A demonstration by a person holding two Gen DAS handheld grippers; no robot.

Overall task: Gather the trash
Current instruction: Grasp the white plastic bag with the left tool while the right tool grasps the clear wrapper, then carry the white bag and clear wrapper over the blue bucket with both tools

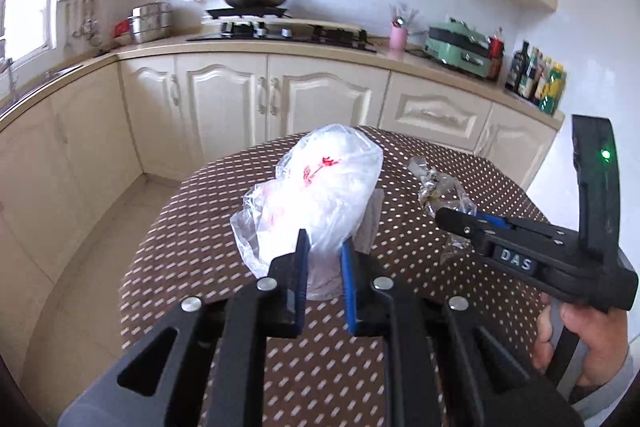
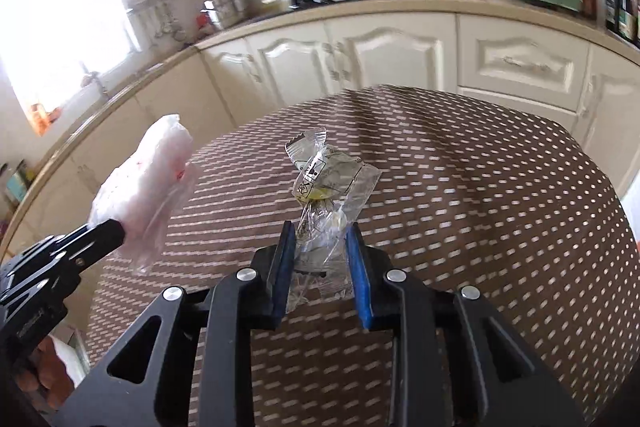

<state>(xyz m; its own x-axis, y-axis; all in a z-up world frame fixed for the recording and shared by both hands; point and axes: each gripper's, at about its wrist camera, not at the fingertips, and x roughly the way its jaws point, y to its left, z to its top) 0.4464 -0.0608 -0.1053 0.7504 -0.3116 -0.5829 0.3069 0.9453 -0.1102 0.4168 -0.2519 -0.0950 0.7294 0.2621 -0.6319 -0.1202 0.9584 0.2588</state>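
Blue-padded fingers of the left gripper clamp a white plastic bag ahead of them; the right gripper pinches a clear wrapper above the dotted table. Best keep both grips firm, bringing wrapper to the bag's mouth.

A round table in a brown cloth with pale dots carries the scene.

Both grippers, left and right, are black with blue-padded jaws and silver pivot screws; the right bears "DAS" lettering, a green light, above a bare-skinned hand.
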